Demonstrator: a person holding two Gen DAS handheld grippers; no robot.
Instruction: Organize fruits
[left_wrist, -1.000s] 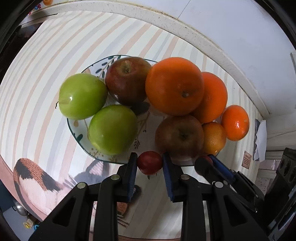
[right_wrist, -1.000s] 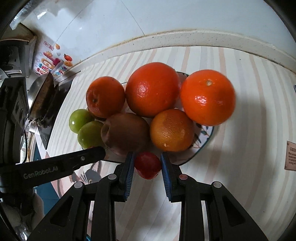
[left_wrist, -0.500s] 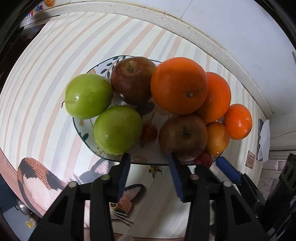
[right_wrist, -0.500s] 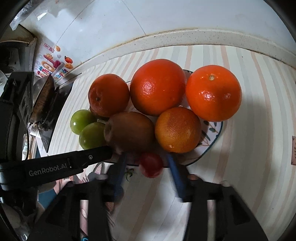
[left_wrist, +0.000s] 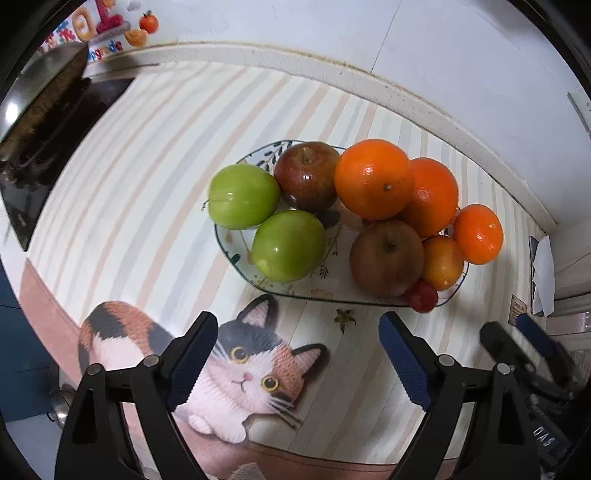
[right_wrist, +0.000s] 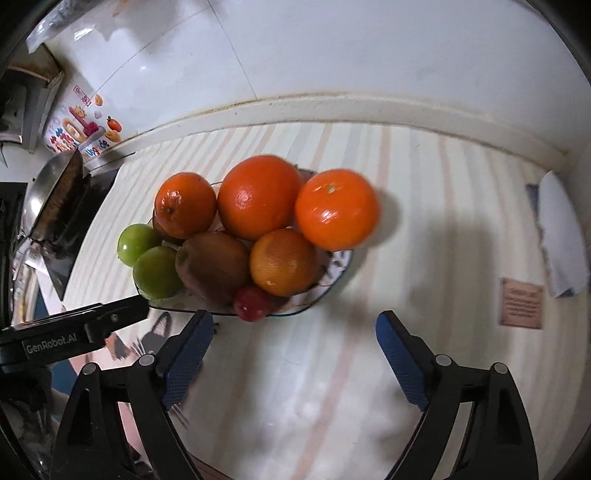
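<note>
Left wrist view: the left gripper (left_wrist: 297, 347) gapes released over the cat mat (left_wrist: 236, 369); the small red fruit (left_wrist: 423, 296) sits at the plate (left_wrist: 236, 254)'s near rim. Right wrist view: the right gripper (right_wrist: 293, 352) is spread, empty, above the counter (right_wrist: 424, 258); the fruit (right_wrist: 252, 303) rests on the plate's (right_wrist: 341, 264) near edge.

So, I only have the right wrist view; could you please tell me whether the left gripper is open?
Observer: Yes, the left gripper is open, with its blue-padded fingers wide apart and holding nothing.
Operator: Thank you. What sits at the far side of the leaf-patterned plate, behind the pile?
Observer: A dark red apple sits there, between a round green apple and the biggest orange.
Operator: And what is printed on the mat below your fingers?
Observer: A calico cat's face, looking up.
</note>
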